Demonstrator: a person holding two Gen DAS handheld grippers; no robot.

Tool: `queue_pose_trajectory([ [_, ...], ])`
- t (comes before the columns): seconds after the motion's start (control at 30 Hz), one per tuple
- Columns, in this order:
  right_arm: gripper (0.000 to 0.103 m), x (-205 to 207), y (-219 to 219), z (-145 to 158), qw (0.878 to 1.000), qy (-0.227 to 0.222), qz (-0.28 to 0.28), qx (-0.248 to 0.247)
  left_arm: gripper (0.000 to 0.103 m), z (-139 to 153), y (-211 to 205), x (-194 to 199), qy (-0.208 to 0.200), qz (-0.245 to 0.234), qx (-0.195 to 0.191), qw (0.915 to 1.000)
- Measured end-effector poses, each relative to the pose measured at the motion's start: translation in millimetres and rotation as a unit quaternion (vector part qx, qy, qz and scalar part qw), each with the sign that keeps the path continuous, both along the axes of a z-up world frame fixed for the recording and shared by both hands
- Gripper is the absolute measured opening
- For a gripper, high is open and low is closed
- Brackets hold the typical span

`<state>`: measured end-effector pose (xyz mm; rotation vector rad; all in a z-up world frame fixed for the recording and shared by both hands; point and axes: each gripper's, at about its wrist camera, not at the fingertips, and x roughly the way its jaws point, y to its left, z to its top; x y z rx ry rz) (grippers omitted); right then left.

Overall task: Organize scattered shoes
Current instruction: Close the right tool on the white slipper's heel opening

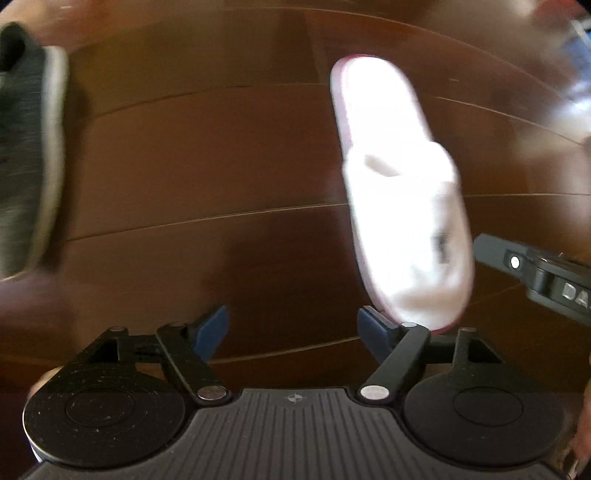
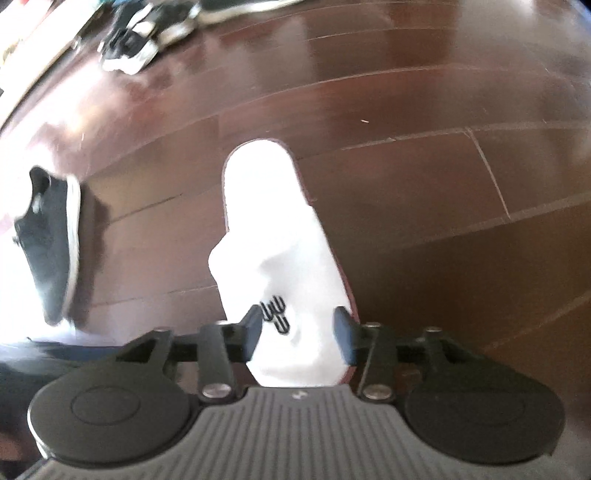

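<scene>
Currently the right gripper straddles the toe end of the white slipper, 1 finger on each side of the upper beside the small black embroidered mark; whether the pads actually press the fabric I cannot tell, as the frame is blurred and the slipper overexposed. The left gripper has its jaws spread with nothing between them, its right finger just beside the slipper's toe. The slipper lies on the dark wooden floor, heel pointing away from both cameras. A dark sneaker sits well apart to the left, and more shoes lie far back near the wall. Risks, as judged: the upper is soft and plush, so a pinch across it may collapse or slip; a grip at the toe alone lets the heel droop and swing. The 2 grippers are near each other and could collide.
</scene>
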<state>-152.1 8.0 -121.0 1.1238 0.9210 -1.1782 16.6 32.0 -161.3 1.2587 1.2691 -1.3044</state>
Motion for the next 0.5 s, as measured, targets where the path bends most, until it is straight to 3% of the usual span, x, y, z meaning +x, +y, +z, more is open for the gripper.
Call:
queue_pose_trajectory([
  [0.2, 0.057, 21.2, -19.3, -27.2, 0.996, 0.031, 0.083, 0.005, 0.086, 45.3, -18.8, 18.4, -0.050, 0.037, -0.017, 0.9979],
  [0.37, 0.055, 29.2, -25.0, -53.7, 0.992, 0.047, 0.112, 0.018, 0.087, 60.3, -9.6, 34.8, -0.046, 0.080, 0.004, 0.9957],
  [0.43, 0.031, 28.4, -23.9, -59.4, 0.993, 0.040, 0.108, 0.023, 0.087, 63.7, -7.3, 38.4, -0.043, 0.090, 0.014, 0.9950],
  [0.5, 0.018, 22.8, -21.2, -57.6, 0.995, 0.040, 0.089, 0.022, 0.087, 63.0, -7.9, 37.0, -0.032, 0.099, 0.020, 0.9943],
])
